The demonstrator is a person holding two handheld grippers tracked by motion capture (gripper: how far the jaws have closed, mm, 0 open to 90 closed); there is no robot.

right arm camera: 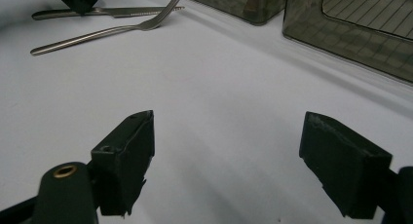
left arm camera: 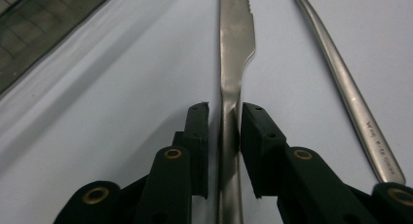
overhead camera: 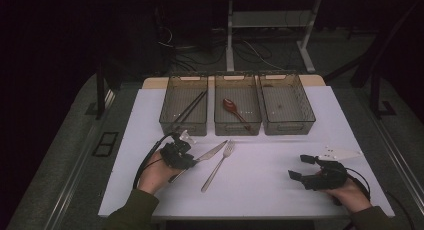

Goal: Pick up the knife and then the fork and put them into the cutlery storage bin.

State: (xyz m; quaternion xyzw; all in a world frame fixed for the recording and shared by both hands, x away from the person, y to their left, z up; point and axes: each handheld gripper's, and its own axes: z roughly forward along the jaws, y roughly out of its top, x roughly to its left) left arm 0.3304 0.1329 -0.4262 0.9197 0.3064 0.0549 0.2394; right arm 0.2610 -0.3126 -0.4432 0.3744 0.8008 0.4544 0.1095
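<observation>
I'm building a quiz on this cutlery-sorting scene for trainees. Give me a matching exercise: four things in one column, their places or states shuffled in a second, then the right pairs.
Things:
1. knife
2. fork
3. red spoon
4. chopsticks

Places or states:
A. in the left bin
B. lying free on the white table, right of the knife
C. between the jaws of the left gripper
D. in the middle bin

Pairs: 1-C, 2-B, 3-D, 4-A

The right gripper is open over bare table, and what looks like a small dark item in the right bin is too small to identify.
</observation>
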